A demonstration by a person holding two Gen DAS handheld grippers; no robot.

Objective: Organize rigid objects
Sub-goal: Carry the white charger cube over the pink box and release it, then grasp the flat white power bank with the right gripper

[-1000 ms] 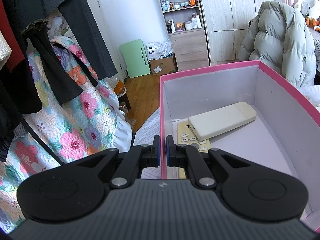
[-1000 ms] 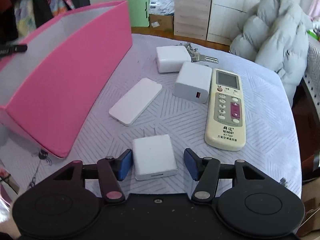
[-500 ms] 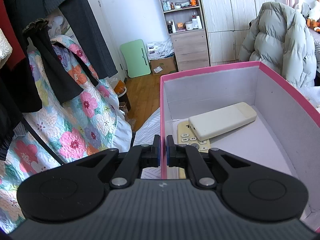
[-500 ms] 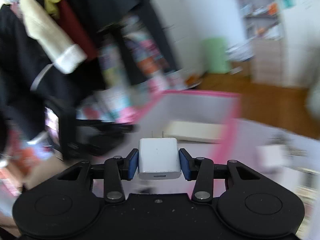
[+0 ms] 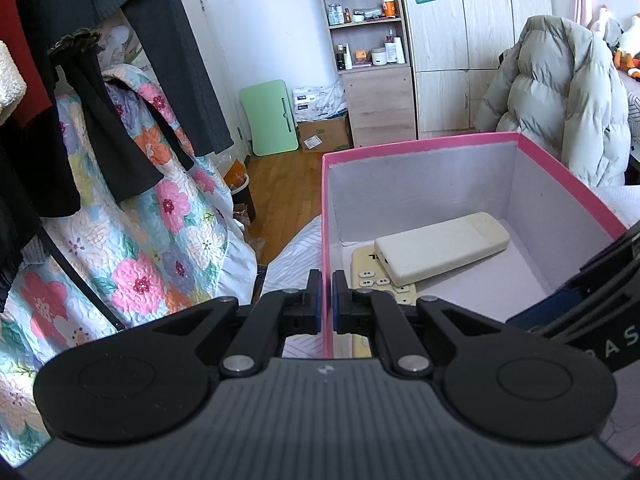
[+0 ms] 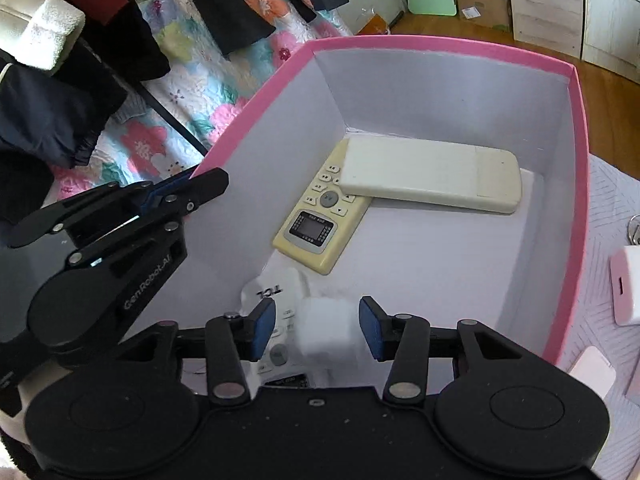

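A pink box [image 6: 440,46] with a white inside stands on the table. My left gripper [image 5: 326,300] is shut on its left wall [image 5: 326,240]; it also shows in the right wrist view [image 6: 176,196]. My right gripper [image 6: 316,326] is open above the box's near end. A white charger cube [image 6: 326,330], blurred, is between its fingers without touching them, over a white TCL remote [image 6: 272,296]. In the box lie a cream remote [image 6: 432,174] face down across a yellowish remote [image 6: 320,224]. My right gripper shows at the left wrist view's right edge [image 5: 592,288].
White chargers [image 6: 628,284] and a flat white block [image 6: 592,372] lie on the patterned cloth right of the box. Dark clothes [image 5: 100,80] and a floral quilt [image 5: 160,220] hang left. A padded jacket [image 5: 560,92] is draped behind the box.
My right gripper picked the white charger off the table, carried it left over the box and opened; the charger is loose between its fingers. My left gripper has not moved.
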